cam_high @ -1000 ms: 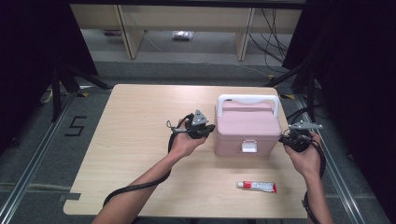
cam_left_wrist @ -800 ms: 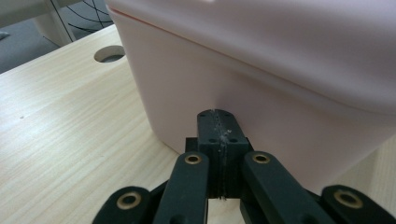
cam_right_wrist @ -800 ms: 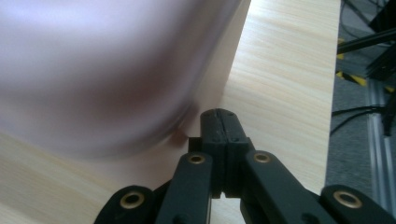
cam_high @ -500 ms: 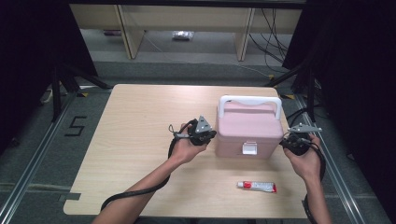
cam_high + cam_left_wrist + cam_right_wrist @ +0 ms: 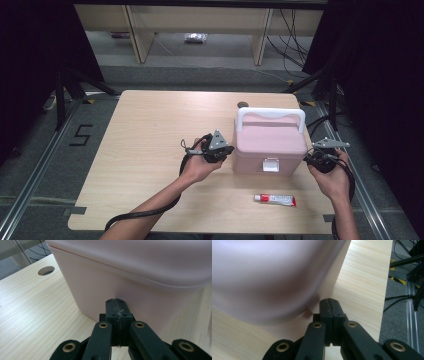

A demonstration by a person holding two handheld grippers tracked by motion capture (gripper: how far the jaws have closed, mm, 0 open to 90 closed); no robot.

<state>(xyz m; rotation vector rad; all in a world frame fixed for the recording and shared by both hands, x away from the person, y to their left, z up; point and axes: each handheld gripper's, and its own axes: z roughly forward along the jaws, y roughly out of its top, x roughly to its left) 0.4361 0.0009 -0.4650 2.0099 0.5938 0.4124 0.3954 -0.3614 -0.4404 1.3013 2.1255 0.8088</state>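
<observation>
Both grippers, left and right, jaws clenched empty, flank the pink box, long axis left-to-right, latch facing the person.

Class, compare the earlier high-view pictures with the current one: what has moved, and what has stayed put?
The left gripper moved rightward up to the pink box, jaws together, gripping nothing. The right gripper, the box and the tube stayed put.
</observation>
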